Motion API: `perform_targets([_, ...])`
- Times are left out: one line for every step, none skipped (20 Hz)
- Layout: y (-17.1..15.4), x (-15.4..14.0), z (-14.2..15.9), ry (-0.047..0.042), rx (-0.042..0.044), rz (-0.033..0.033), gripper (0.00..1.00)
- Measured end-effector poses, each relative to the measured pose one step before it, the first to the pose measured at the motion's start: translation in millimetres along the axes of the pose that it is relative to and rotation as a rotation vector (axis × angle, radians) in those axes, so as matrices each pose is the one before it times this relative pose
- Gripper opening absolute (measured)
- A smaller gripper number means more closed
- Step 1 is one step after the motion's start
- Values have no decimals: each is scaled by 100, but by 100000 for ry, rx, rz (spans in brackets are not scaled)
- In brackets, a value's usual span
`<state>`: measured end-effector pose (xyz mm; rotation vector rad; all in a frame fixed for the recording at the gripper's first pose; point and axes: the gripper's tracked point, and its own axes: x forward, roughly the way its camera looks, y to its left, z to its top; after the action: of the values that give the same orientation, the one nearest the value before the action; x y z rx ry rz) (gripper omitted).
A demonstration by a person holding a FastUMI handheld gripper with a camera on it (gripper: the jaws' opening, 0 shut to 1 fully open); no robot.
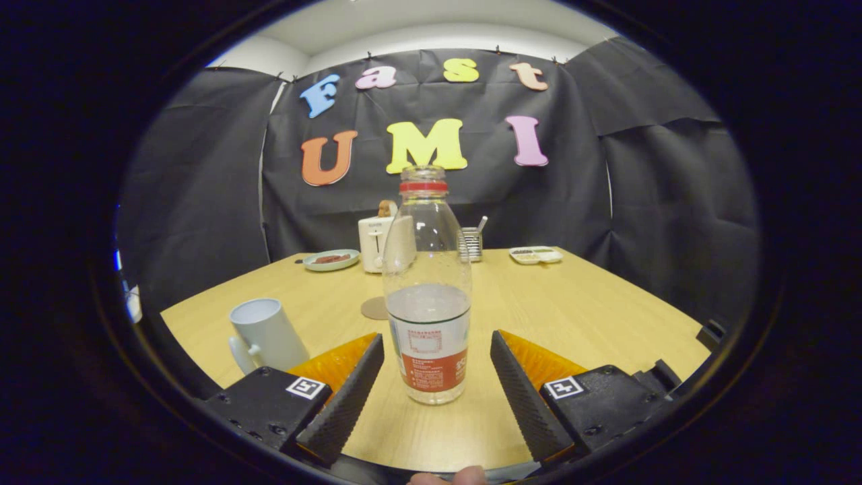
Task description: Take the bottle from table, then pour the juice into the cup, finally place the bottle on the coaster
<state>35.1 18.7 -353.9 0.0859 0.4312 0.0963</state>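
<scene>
Tongs spread wide, fingers either side of the bottle and not touching it; bottle upright on desk; coaster just behind; cup beside left finger

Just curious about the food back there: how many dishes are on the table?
2. A round pale green plate lies left of the white toaster; a white divided tray lies at the far right. Others may hide behind the clear plastic bottle.
</scene>
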Motion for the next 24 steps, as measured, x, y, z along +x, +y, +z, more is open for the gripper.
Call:
perform_targets([84, 517, -52, 617, 1226, 342, 100])
perform_targets([80, 476, -135, 656, 778, 126, 100])
perform_targets([77, 588, 44, 137, 831, -78, 100])
perform_targets([66, 397, 34, 440, 564, 109, 100])
perform_targets([55, 440, 97, 29, 530, -416, 100])
perform_targets([-31, 398, -50, 322, 456, -217, 100])
perform_targets([44, 308, 157, 127, 705, -161, 100])
perform_targets([96, 248, 26, -43, 794, 79, 100])
perform_targets([89, 167, 129, 55, 769, 30, 100])
perform_targets([127, 227, -92, 369, 669, -1, 100])
perform_targets([22, 254, 37, 168, 852, -195, 98])
perform_targets([46, 20, -72, 348, 865, -41, 96])
perform_targets([1, 79, 30, 485, 560, -140, 91])
perform_targets([-16, 26, 24, -144, 497, -428, 89])
perform_targets([97, -7, 81, 630, -108, 265, 88])
perform_targets([254, 101, -96, 724, -905, 357, 86])
perform_targets([231, 22, 58, 1048, -2234, 257, 84])
perform_targets([137, 50, 48, 659, -2753, -153, 83])
perform_targets([114, 2, 224, 525, -2712, 139, 82])
perform_targets([113, -65, 258, 95, -2762, -373, 80])
perform_targets([170, -64, 457, -132, -3079, -238, 79])
perform_targets([157, -27, 279, 38, -3779, -423, 79])
perform_targets([182, 6, 404, 144, -4666, -882, 78])
perform_targets([63, -28, 226, 41, -6039, -1143, 78])
